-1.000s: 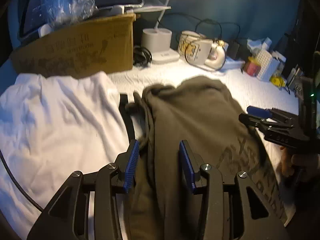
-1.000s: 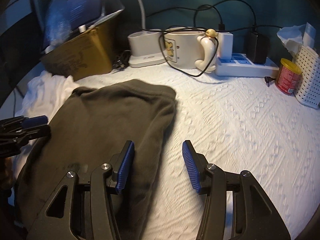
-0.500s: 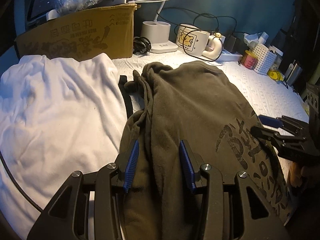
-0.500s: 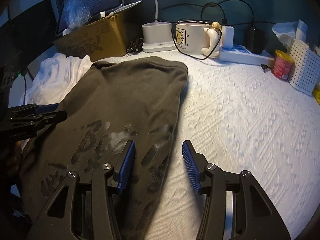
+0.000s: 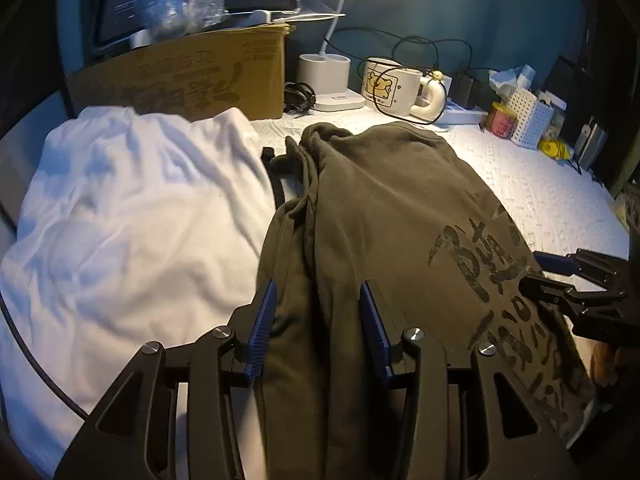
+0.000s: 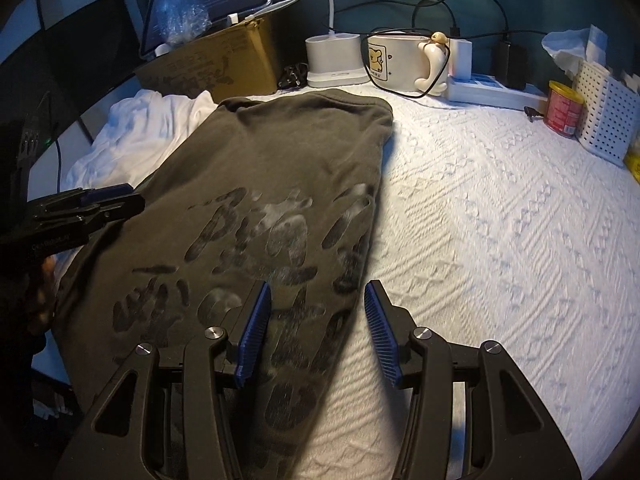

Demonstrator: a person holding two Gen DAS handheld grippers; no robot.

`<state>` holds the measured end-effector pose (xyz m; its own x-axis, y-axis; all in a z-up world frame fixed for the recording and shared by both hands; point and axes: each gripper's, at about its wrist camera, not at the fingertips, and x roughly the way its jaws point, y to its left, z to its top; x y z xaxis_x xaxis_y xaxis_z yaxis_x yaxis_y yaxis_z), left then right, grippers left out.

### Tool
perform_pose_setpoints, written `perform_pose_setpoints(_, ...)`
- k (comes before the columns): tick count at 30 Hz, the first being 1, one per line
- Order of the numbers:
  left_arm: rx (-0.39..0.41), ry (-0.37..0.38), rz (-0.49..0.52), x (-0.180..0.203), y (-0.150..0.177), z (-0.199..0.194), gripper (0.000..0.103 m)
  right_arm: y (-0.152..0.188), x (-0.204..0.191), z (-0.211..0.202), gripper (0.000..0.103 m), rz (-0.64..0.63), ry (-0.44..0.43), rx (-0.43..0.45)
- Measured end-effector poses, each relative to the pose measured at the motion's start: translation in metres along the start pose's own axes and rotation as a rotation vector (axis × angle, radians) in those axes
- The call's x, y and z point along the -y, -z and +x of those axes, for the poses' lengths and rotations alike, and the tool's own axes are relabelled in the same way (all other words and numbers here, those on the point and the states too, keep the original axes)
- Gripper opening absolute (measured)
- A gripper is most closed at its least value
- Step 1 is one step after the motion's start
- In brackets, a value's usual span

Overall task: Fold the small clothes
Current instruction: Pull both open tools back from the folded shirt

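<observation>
An olive-green garment [image 5: 392, 208] with a black print lies lengthwise on the white textured cover [image 6: 500, 220]. Its left edge is bunched into folds. My left gripper [image 5: 316, 320] hovers open over that bunched edge near the garment's near end, and the cloth lies below the pads, not pinched. My right gripper [image 6: 318, 320] stands open over the garment's [image 6: 280, 184] right edge, one finger above the print and one above the cover. Each gripper shows in the other's view: the right gripper [image 5: 538, 272] at the cloth's right side, the left gripper [image 6: 116, 200] at its left.
A crumpled white garment [image 5: 132, 216] lies left of the olive one. Along the back stand a cardboard box [image 5: 180, 76], a lamp base [image 5: 324, 76], a mug [image 5: 392, 86] wrapped in cable, a power strip [image 6: 492, 92], a red can [image 6: 564, 108] and a white perforated basket [image 6: 604, 120].
Both grippers have drawn back along the olive garment toward its near end, so more of the print shows. The garment itself lies as before.
</observation>
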<state>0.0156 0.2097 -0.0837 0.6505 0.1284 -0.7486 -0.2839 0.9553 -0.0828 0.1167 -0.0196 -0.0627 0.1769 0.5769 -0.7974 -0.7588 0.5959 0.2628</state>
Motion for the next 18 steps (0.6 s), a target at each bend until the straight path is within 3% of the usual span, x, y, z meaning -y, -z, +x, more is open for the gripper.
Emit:
perform_pose_setpoints(8,-0.06,-0.088,0.113,0.02,0.027,-0.013,0.05,0.017,-0.001,-0.014,0.052,-0.025,-0.024,-0.008)
perform_pose_setpoints(11,-0.07,-0.121,0.108,0.024,0.028,-0.017,0.05,0.023,0.0,-0.02,0.052,-0.027,-0.03,-0.006)
perform_pose_setpoints(18,-0.011,-0.144,0.123,0.046,0.03,-0.041,0.05,0.042,0.006,-0.037,0.052,-0.021,-0.038,0.008)
